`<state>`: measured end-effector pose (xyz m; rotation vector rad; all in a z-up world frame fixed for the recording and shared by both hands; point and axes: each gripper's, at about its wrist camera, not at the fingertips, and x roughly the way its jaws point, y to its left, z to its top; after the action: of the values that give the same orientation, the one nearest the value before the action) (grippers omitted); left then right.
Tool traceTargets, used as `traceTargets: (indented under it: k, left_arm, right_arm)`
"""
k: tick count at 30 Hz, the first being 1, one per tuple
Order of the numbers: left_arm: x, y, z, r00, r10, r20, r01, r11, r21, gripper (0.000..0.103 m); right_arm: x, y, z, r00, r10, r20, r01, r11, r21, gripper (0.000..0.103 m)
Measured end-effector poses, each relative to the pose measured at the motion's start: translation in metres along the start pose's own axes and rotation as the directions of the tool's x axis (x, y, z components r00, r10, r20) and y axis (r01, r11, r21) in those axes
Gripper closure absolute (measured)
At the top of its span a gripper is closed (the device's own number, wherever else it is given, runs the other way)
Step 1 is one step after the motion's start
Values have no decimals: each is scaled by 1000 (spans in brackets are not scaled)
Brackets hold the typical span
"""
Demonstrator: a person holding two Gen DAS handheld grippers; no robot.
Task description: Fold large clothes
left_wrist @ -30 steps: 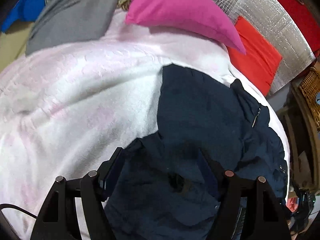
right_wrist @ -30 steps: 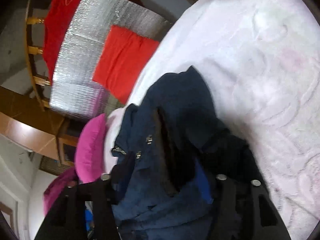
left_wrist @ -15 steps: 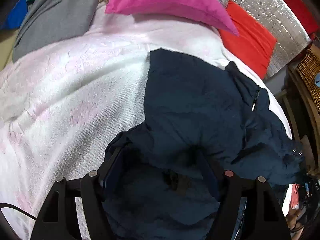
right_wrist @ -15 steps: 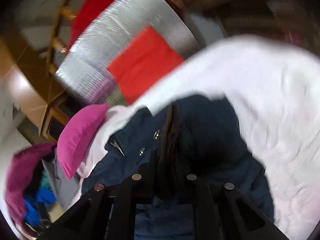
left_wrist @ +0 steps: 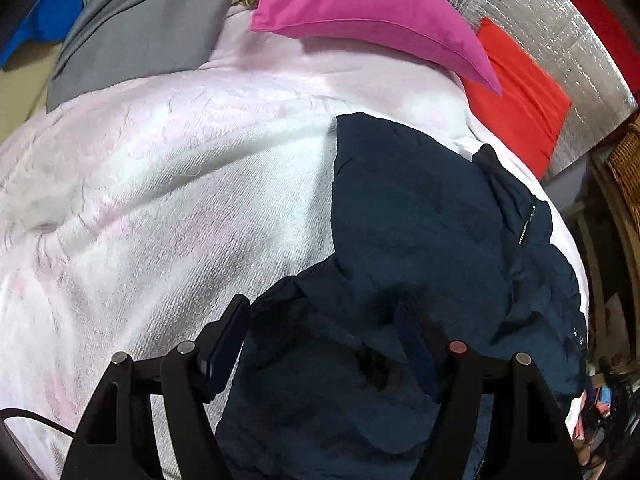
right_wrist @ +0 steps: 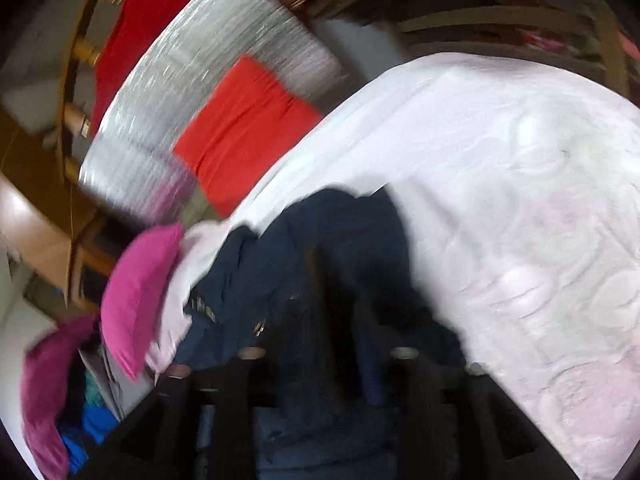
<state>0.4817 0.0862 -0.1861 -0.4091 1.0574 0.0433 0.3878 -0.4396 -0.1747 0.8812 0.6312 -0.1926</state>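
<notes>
From my left wrist camera I see the navy jacket lying crumpled on the white bedspread, below the pink pillow; the left gripper has its fingers spread wide with jacket fabric bunched between them, the right-hand finger half lost against the dark cloth. My right wrist view is smeared by blur. There the right gripper is sunk in the jacket's folds, so I cannot tell whether its fingers are gripping anything.

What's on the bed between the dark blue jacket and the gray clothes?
Only bare white-pink blanket lies between the navy jacket and the gray garment, seen in the left wrist view.
</notes>
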Motion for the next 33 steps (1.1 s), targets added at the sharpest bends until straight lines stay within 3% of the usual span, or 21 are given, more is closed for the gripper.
traceTargets:
  k: [1, 2, 6, 10, 11, 15, 18, 22, 26, 27, 29, 33]
  left_arm:
    - [-1, 0, -1, 1000, 1, 2, -1, 1000, 3, 29]
    - [-1, -2, -2, 1000, 3, 5, -3, 1000, 13, 29]
    - [5, -13, -6, 1000, -1, -11, 1, 998, 63, 29]
    - [11, -23, -11, 999, 30, -14, -28, 993, 118, 29]
    - [11, -24, -10, 999, 30, -14, -28, 992, 121, 29]
    - [7, -25, -8, 1000, 10, -4, -10, 994, 111, 30]
    - [-6, -33, -8, 999, -7, 41, 2, 991, 131, 30]
    - [8, -29, -9, 999, 48, -3, -48, 991, 128, 29]
    - [7, -22, -9, 999, 25, -31, -22, 995, 94, 29]
    - [2, -24, -9, 999, 26, -19, -24, 994, 103, 29]
    - [-7, -29, -12, 1000, 11, -10, -10, 992, 122, 29]
    - [-28, -41, -22, 999, -47, 20, 43, 985, 170, 29]
  right_arm:
    - [-4, -10, 5, 1000, 8, 13, -8, 999, 39, 28]
    - [-7, -19, 9, 1000, 17, 24, -18, 997, 69, 25]
    - [5, -36, 18, 998, 42, -39, -38, 994, 105, 25]
    - [30, -33, 9, 993, 9, -118, -3, 998, 58, 25]
    - [34, -26, 5, 992, -2, -127, 5, 1000, 27, 28]
    - [29, 8, -4, 995, -46, -88, 31, 985, -168, 62]
    - [16, 22, -5, 999, -32, -32, 25, 976, -217, 65]
    - [36, 14, -14, 984, -166, -62, 145, 957, -252, 66]
    - [30, 10, -9, 985, -145, -93, 125, 973, -194, 59]
    - [26, 9, -6, 986, -134, -101, 116, 980, -162, 46]
    - [18, 7, -3, 989, -102, -104, 91, 990, -104, 35]
    - [-8, 12, -3, 995, -76, -63, 70, 993, -94, 35]
